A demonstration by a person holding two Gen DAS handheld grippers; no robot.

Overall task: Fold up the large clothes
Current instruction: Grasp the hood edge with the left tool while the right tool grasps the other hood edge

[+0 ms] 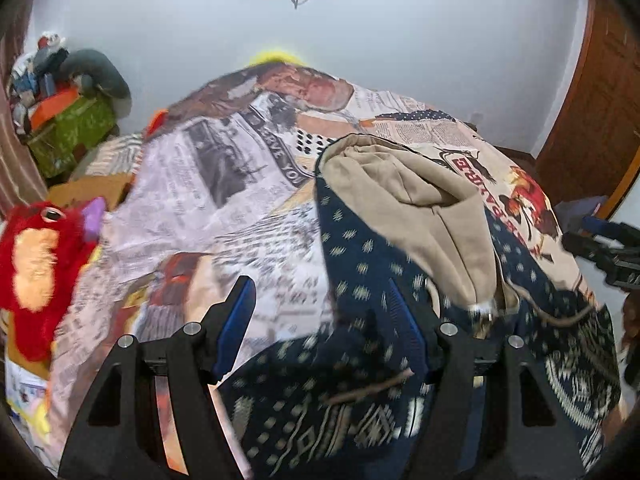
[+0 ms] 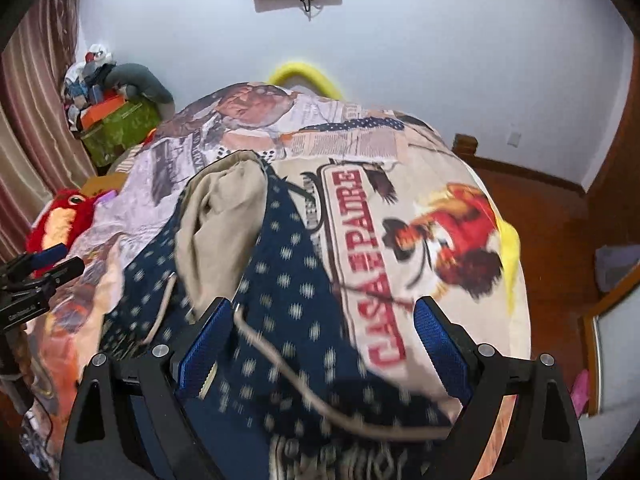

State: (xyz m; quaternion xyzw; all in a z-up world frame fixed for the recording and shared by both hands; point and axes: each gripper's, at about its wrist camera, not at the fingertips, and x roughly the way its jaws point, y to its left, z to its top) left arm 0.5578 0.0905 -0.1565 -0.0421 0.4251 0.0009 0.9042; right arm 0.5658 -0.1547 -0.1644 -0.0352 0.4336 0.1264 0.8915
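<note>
Your left gripper [image 1: 324, 312] stands spread, and navy patterned hoodie [image 1: 360, 360] cloth lies between its fingers; whether they pinch it, you cannot tell. Your right gripper [image 2: 324, 328] is wide apart over the same hoodie [image 2: 288, 280], which lies crumpled on the printed bedspread [image 2: 400, 208].
</note>
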